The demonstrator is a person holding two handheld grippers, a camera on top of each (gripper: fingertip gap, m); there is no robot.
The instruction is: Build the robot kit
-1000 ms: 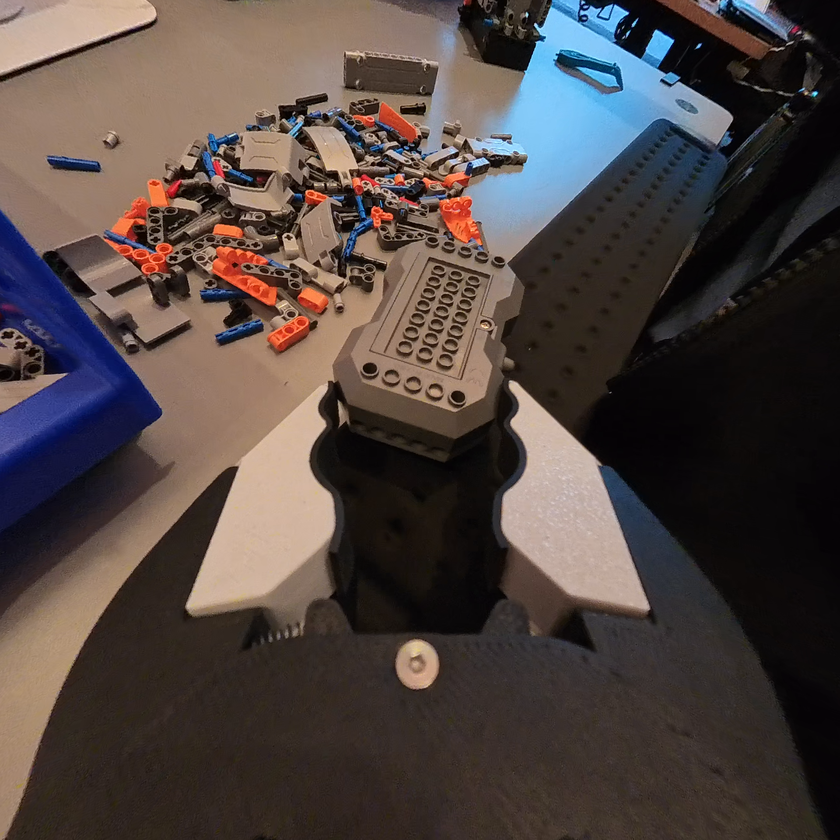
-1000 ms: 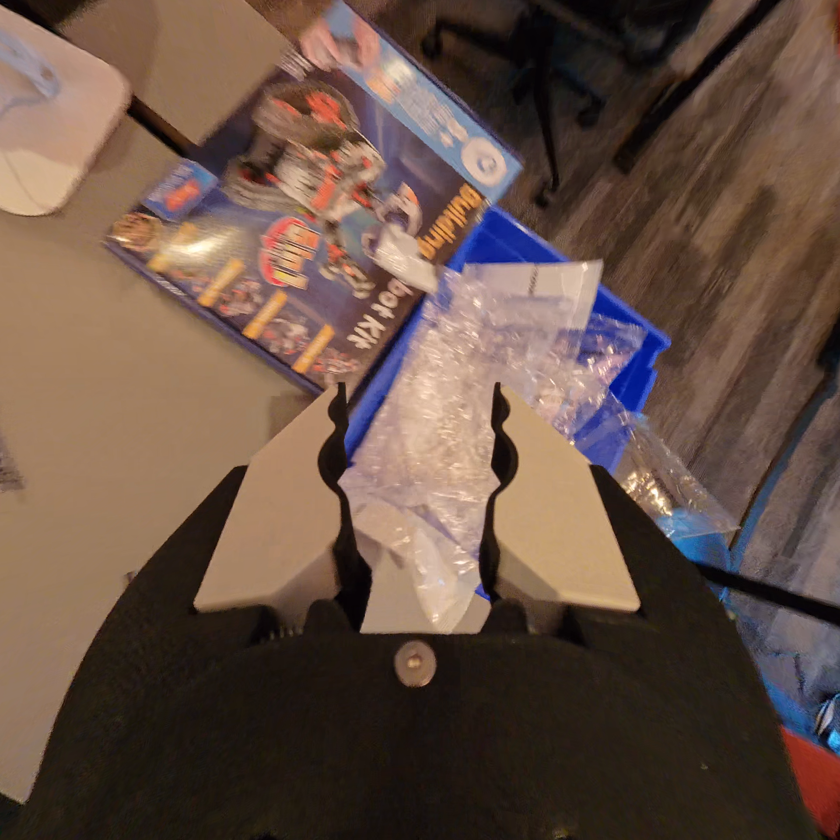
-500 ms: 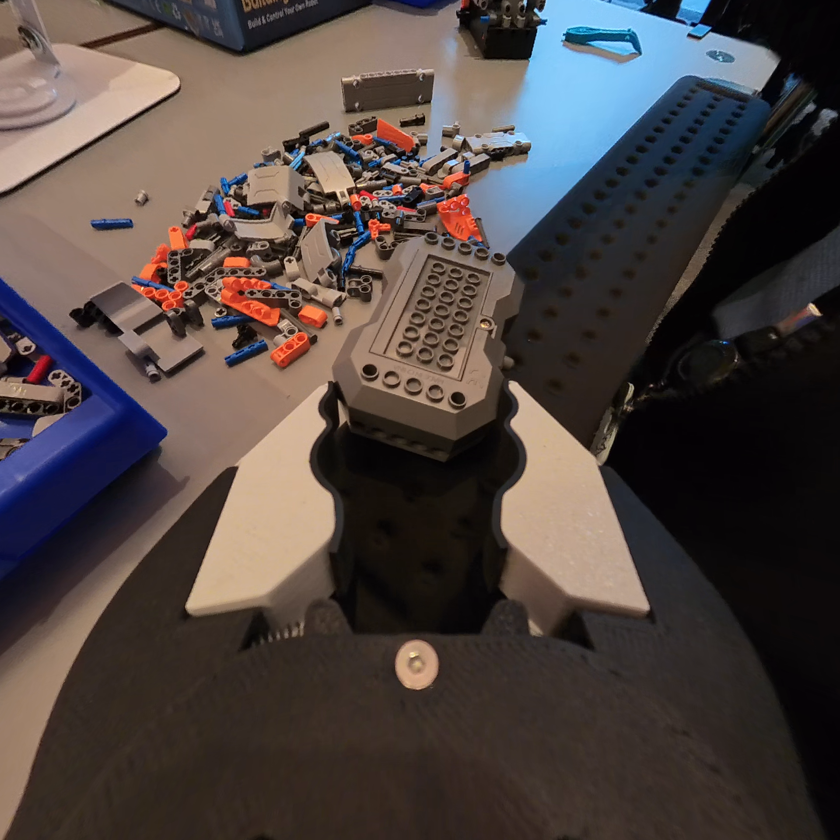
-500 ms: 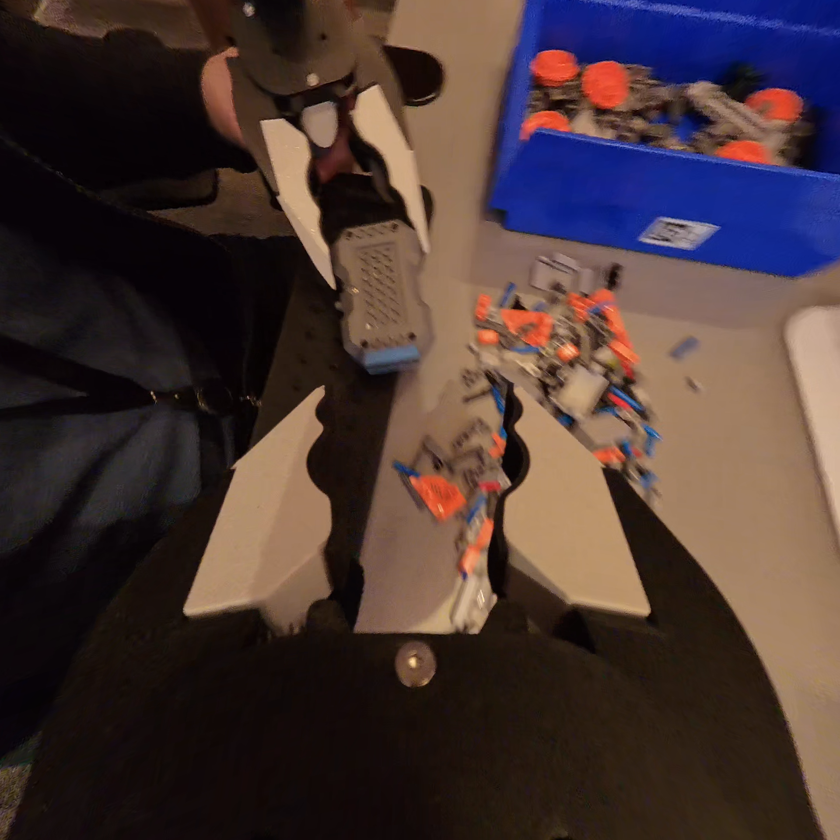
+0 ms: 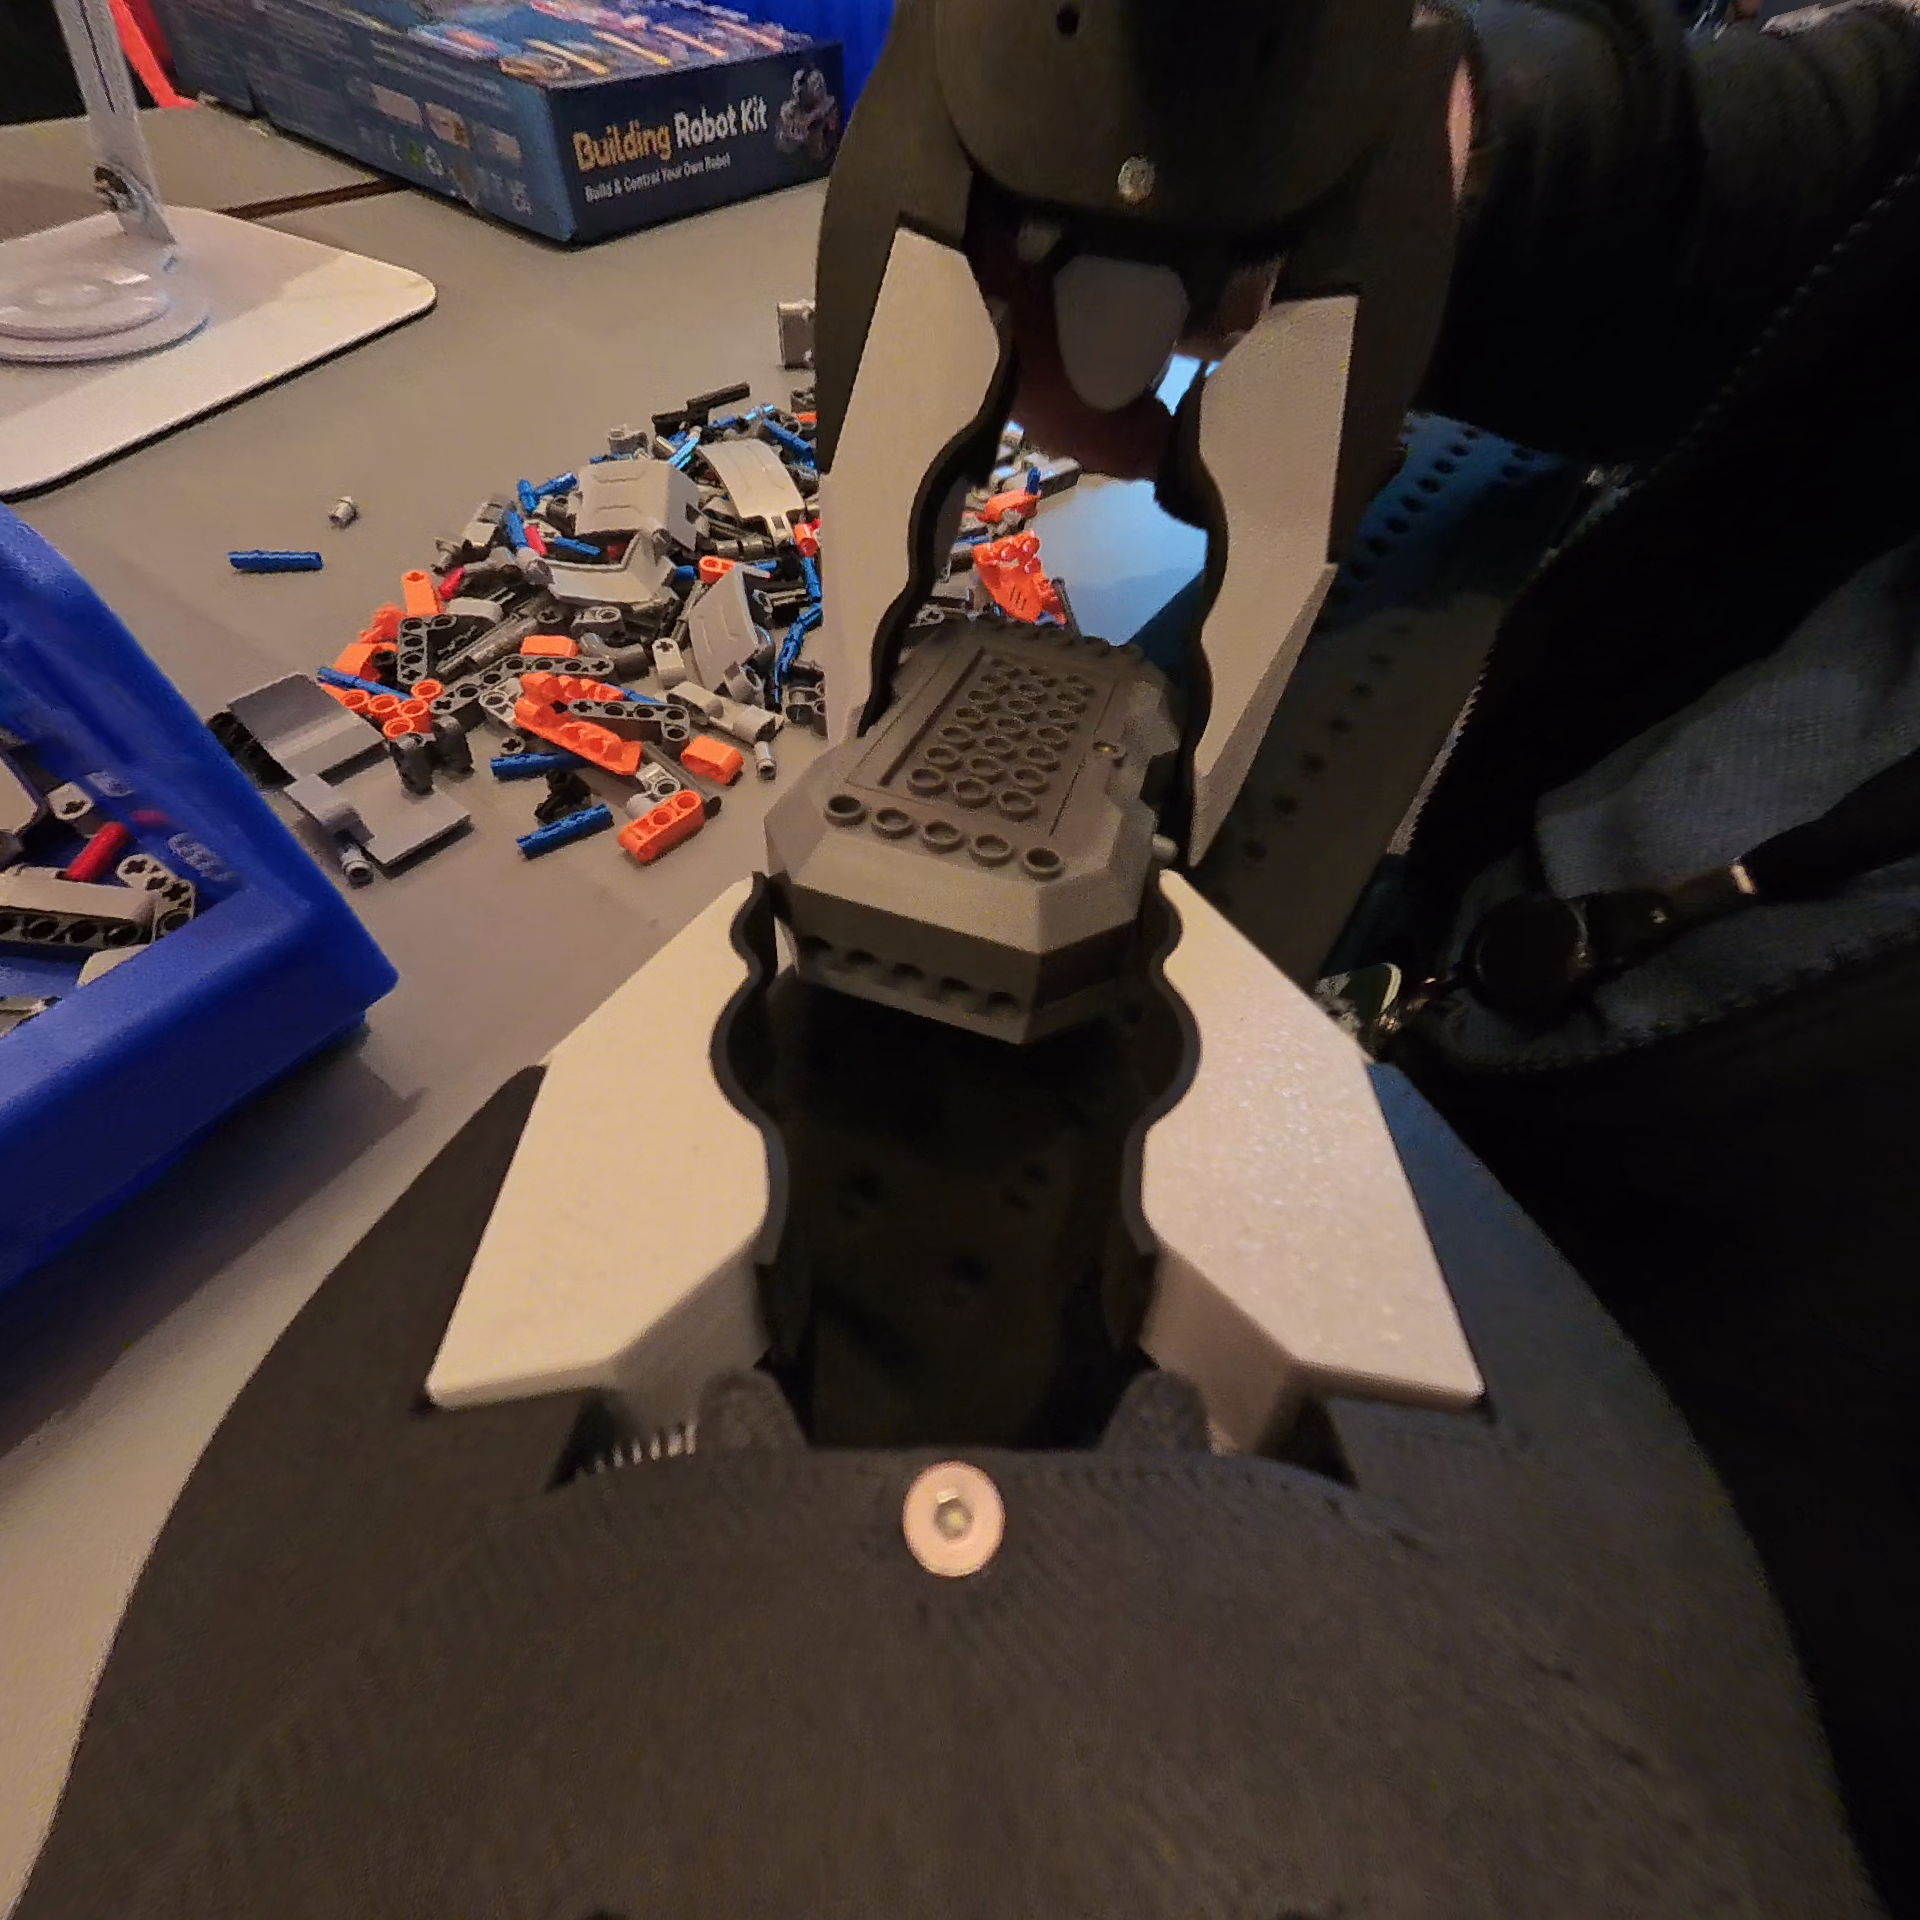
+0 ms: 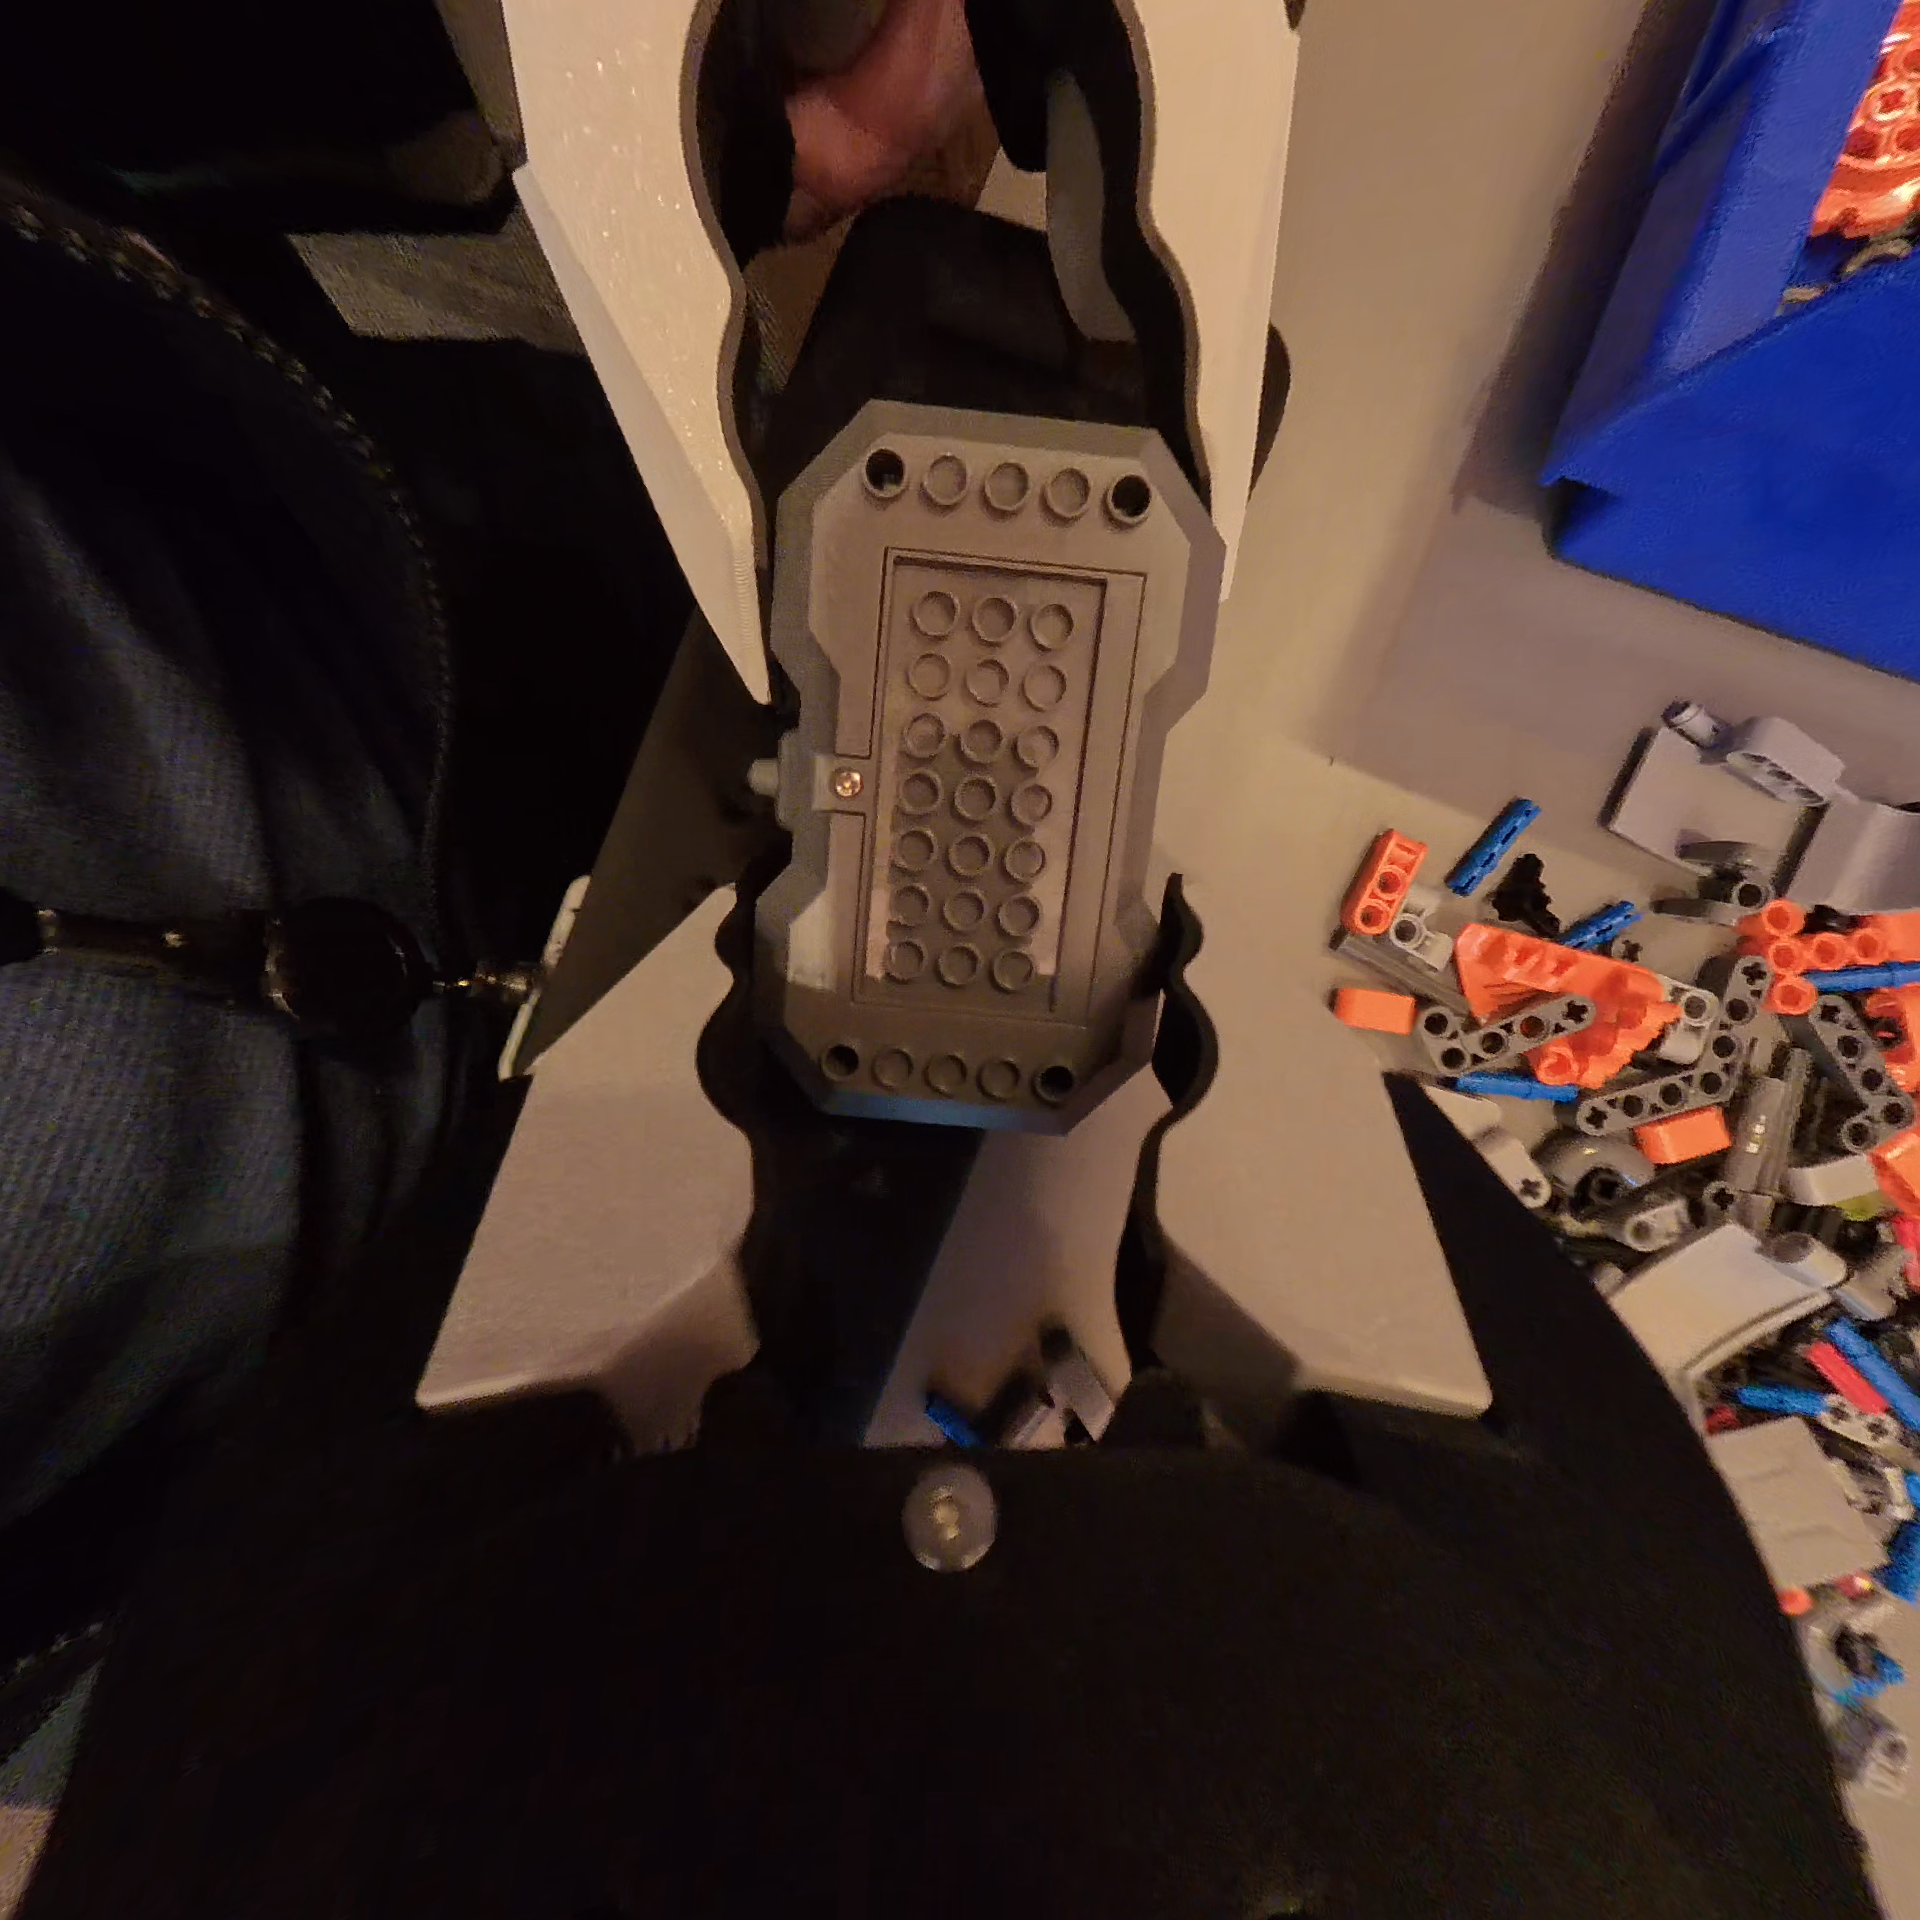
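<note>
A grey studded block, long with cut corners, is held in the air above the table's edge. My left gripper is shut on its near end. My right gripper comes from the far side, open, with a finger on each side of the block's far end. In the right wrist view the block lies lengthwise between both grippers. My right gripper straddles the end with a blue face, with small gaps at the sides. The left gripper grips the other end.
A pile of orange, blue and grey building pieces lies on the grey table, also in the right wrist view. A blue bin stands left, a kit box and a white stand base behind. A person's dark clothing is right. My hands' fingertips stand some 4 cm from each other.
My right gripper swung from the bin and box, across the pile, and closed in on the block's far end. My left gripper kept hold of the block and tilted slightly.
</note>
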